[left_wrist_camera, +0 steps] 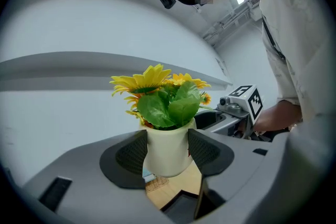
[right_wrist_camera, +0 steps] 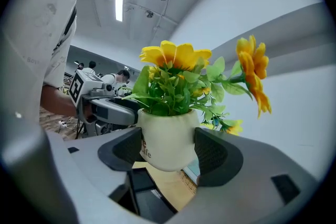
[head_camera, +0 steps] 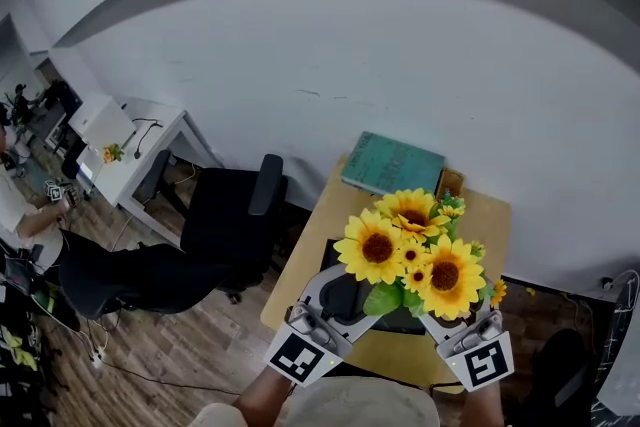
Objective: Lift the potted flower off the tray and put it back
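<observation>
The left gripper (left_wrist_camera: 167, 159) had its two dark ribbed pads pressed against opposite sides of the cream pot (left_wrist_camera: 166, 145), and the right gripper (right_wrist_camera: 168, 153) clamped the same pot from the other side, its jaws likewise closed on the rounded wall. Each gripper view showed the other gripper's marker cube just beyond the pot. The pot hung upright between the two pairs of jaws with its base in the air, clear of the black tray (right_wrist_camera: 138, 182) that lay directly below it. Green leaves (left_wrist_camera: 170, 105) and yellow sunflowers (head_camera: 410, 250) spread wide above the rim, and from the head view they hid the pot itself. The tray sat on a small wooden table (head_camera: 300, 280), which stood against a white wall. At the table's far edge lay a teal book (head_camera: 392, 165). To the left of the table stood a black office chair (head_camera: 235, 215) on the wooden floor, and farther off a white desk (head_camera: 135, 155).
</observation>
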Motion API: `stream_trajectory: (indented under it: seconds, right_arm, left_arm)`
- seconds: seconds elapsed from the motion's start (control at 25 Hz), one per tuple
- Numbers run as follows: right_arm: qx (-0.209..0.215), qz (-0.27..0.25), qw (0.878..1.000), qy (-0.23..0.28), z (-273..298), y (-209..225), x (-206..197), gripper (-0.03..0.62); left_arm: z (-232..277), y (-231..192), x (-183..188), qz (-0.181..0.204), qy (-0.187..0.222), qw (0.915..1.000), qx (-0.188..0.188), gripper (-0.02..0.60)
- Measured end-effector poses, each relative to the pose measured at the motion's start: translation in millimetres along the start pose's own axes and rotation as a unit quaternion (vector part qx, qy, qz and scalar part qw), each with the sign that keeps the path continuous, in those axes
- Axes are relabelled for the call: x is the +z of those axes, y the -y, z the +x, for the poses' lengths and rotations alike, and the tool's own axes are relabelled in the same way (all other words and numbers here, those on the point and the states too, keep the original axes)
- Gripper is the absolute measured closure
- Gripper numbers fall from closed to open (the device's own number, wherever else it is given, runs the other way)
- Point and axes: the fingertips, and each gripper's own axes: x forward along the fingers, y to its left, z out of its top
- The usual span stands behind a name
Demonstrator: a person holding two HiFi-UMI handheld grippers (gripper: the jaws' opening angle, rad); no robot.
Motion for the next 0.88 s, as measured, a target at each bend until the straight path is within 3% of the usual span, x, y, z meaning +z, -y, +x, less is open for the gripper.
stream_trajectory:
  seconds: [0.48,0.88]
  right_arm:
    - [-0.011,-0.026,0.999,0.036,-1.5,1.2,33.2,0.261]
    - [-0.018,-0.024,0.999,0.043,-2.1,1.3,32.6,0.261]
  left_arm:
    - [-8.9,-4.3,26.2,0.023,0.035,0.9991,0.012,0.330]
    - [-8.1,-4.0,25.7,0.022,0.038,0.9990,0.010,0.330]
